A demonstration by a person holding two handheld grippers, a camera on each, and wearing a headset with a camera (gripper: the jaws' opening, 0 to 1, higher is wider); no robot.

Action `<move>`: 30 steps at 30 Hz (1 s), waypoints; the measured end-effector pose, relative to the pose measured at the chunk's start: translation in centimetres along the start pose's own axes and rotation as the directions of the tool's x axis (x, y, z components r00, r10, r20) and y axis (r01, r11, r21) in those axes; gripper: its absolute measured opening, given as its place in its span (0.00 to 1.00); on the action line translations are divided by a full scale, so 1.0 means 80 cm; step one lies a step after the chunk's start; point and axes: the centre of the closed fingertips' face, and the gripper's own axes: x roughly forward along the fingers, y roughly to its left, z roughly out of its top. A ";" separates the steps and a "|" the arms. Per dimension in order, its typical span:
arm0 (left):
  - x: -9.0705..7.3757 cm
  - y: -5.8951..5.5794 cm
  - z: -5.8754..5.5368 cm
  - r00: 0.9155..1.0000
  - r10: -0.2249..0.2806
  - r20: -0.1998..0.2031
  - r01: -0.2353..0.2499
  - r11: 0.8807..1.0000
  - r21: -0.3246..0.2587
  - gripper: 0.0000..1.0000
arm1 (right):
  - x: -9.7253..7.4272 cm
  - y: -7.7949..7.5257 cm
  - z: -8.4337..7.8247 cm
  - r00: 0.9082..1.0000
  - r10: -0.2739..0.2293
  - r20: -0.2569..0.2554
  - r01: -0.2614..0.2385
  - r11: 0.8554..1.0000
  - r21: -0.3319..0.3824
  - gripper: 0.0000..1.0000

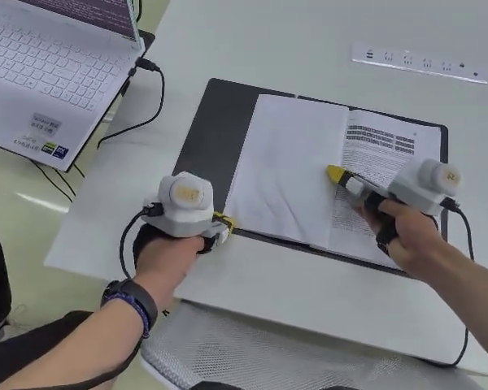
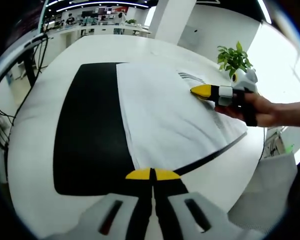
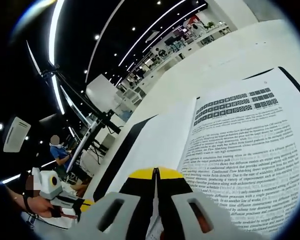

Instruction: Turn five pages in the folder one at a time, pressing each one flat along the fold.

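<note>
The right gripper (image 3: 155, 174) has its yellow-tipped jaws together with nothing between them; the tip rests on paper right at the fold of the open black plastic folder (image 1: 215, 122), which lies flat in the middle of the smooth white worktop (image 1: 293, 49). Left of the fold is the blank white turned sheet (image 1: 289, 162), faintly creased and not quite flat; right of it is the white page of printed text (image 1: 390, 154).

The left gripper (image 2: 152, 174) also has its jaws together and empty; it sits at the folder's near left corner, just beside the turned sheet's lower corner, and I cannot tell whether it touches either.

The likely trouble is the narrow tip; pressed hard and dragged along the fold, it could pucker or tear the sheet rather than flatten it; a light, steady stroke seems safer. The folder does not look pinned down, so a sideways push might slide it on the worktop; the turned sheet could also spring back once released. The silver-white open laptop (image 1: 57, 65) and its black cable (image 1: 150, 101) lie near the left arm; a wide swing there might snag the cable.
</note>
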 end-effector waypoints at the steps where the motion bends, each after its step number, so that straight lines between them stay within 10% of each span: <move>1: 0.000 0.000 0.000 1.000 0.000 -0.002 0.000 1.000 0.002 0.00 | 0.001 0.000 0.002 1.000 0.000 0.006 0.000 1.000 0.005 0.00; 30: 0.002 0.003 0.000 1.000 -0.023 -0.009 0.022 1.000 -0.017 0.00 | 0.044 -0.035 0.063 0.987 -0.062 0.150 0.045 0.992 0.119 0.00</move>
